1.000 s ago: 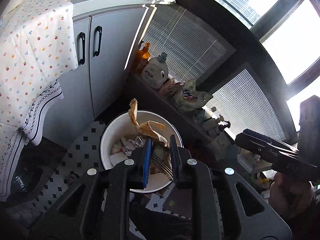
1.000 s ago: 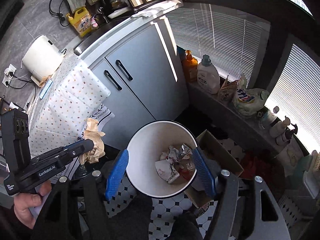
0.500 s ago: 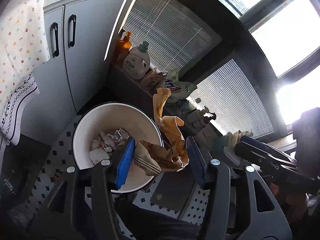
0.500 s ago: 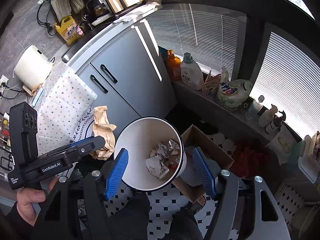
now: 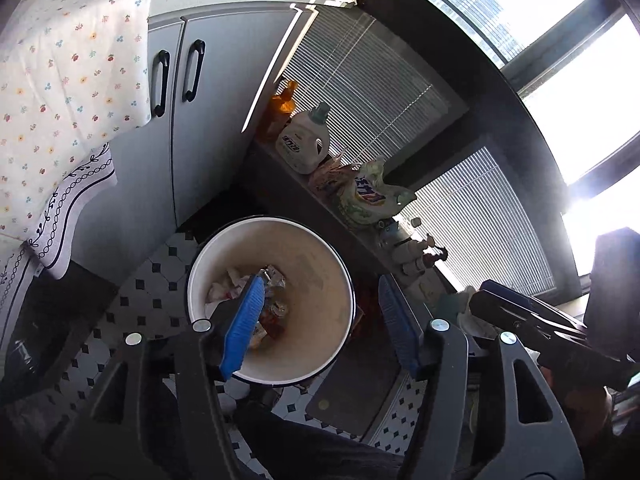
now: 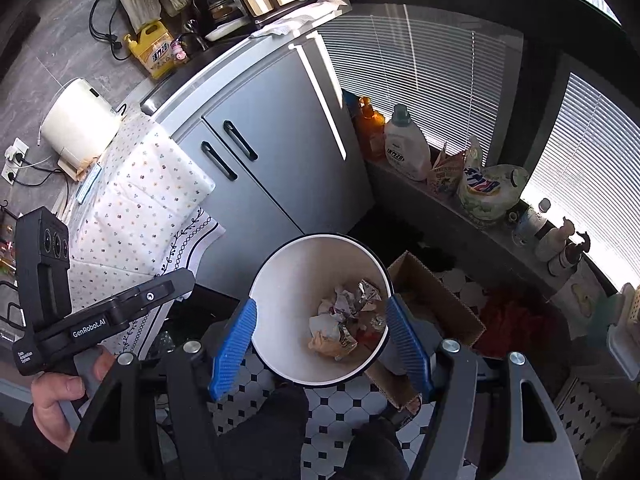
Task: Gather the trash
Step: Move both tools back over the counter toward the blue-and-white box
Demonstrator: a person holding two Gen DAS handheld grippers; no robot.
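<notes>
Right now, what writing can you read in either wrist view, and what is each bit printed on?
"GenRobot.AI": on the side of the left gripper body, seen in the right wrist view.
Small white print below it, near the handle: too small to read.
Yellow jug label: characters, blurred.
White detergent bottle label: blurred.
Refill pouch logo: large blue letters, not legible.
Nothing readable on the trash bin.

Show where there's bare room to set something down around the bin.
Free: tiled floor between bin and cabinet. Crowded: the ledge, lined with bottles, and the bin's ledge side, taken by a box.
</notes>
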